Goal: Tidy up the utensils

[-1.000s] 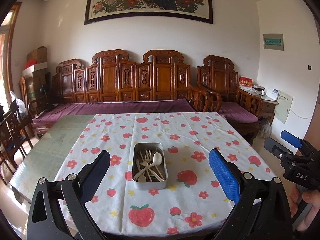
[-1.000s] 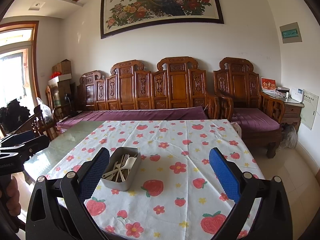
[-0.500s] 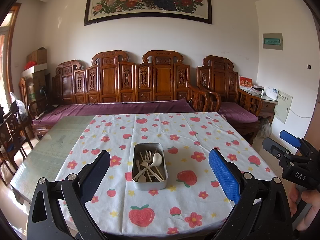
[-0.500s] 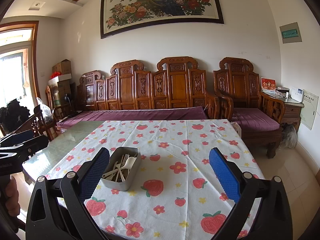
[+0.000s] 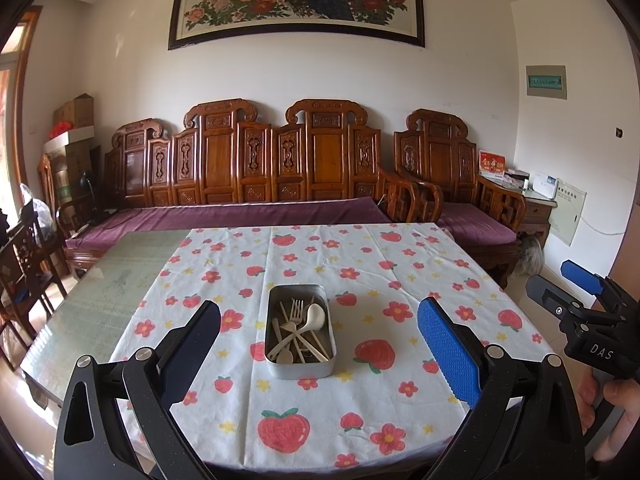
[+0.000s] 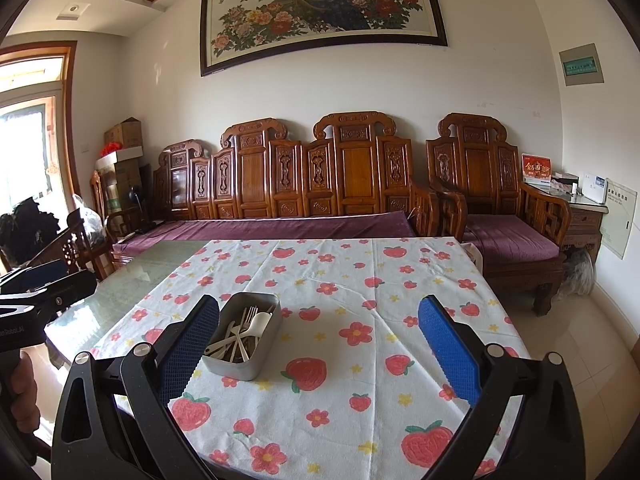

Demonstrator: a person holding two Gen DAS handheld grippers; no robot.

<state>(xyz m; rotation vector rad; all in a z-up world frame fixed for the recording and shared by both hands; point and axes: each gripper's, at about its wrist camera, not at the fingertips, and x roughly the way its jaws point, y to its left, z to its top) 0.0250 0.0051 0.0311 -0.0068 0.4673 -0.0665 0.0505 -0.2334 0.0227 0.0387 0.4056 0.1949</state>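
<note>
Nearest me, my left gripper (image 5: 318, 350) and right gripper (image 6: 318, 350) hang spread and empty. Beyond them the tin (image 5: 299, 368) sits mid-cloth (image 5: 360, 432), holding a tangled fork (image 5: 297, 311), spoon (image 5: 314, 316) and more. They look light, stiff plastic; I'd pinch handles.

Left wrist view: held at near table edge, facing forward across the tablecloth (image 5: 360, 392) toward the carved wooden sofa (image 5: 256, 168); metal tin (image 5: 300, 330) dead centre. Right wrist view: same edge, further right, same facing; tin (image 6: 244, 336) sits left of centre. Both share tablecloth, tin, sofa, peacock painting (image 6: 320, 12).
</note>
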